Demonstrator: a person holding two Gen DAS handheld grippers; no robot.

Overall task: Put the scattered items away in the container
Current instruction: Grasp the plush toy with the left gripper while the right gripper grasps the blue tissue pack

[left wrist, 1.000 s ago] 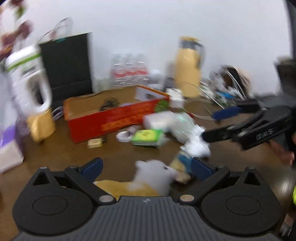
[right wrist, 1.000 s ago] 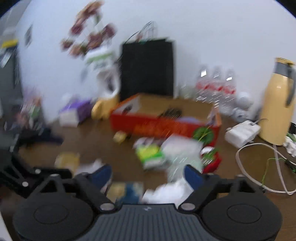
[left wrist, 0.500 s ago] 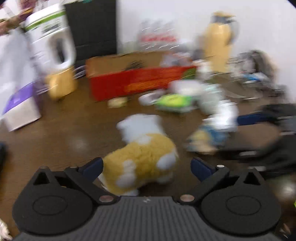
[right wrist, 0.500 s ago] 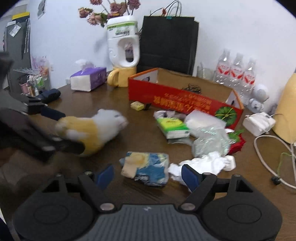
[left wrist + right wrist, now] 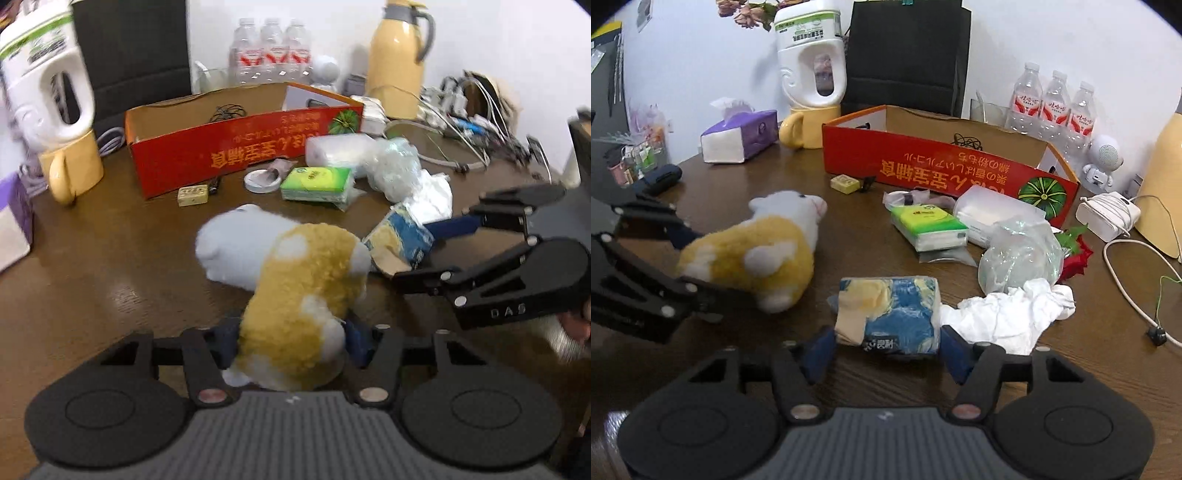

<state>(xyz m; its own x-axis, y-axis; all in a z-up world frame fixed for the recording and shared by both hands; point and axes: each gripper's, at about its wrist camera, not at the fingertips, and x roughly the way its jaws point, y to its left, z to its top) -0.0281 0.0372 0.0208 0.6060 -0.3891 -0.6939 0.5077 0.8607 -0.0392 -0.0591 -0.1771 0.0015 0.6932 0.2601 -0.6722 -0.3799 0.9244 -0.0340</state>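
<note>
Brown table (image 5: 720, 177), crowded along the far edge. Red cardboard box (image 5: 923, 173), open-topped, sits mid-table; a tangle of black wire lies inside. Behind it: black paper bag (image 5: 908, 51), white jug (image 5: 812, 59) standing on a yellow mug (image 5: 798, 127), three water bottles (image 5: 1054, 107), yellow thermos (image 5: 397, 59). Purple tissue box (image 5: 742, 136) to the left of the mug.

Clutter in front of the box: clear plastic bag (image 5: 1019, 254), crumpled white paper (image 5: 1008, 314), green tissue pack (image 5: 927, 225), small yellow block (image 5: 844, 183). White charger (image 5: 1108, 214) and cable to the right. Bare wood lies left of the plush and in the near foreground.

Yellow-and-white plush toy (image 5: 295, 288) lies on the table, in front of the box and well short of it. Left gripper (image 5: 291, 341) angled down, jaws closing, blue pads pressed into the plush's rear on both sides.

Blue-and-yellow tissue pack (image 5: 890, 314) lies just right of the plush, touching the crumpled paper. Right gripper (image 5: 888, 349) angled down, jaws closing with the pack between them; pads at its two ends, contact not certain.
</note>
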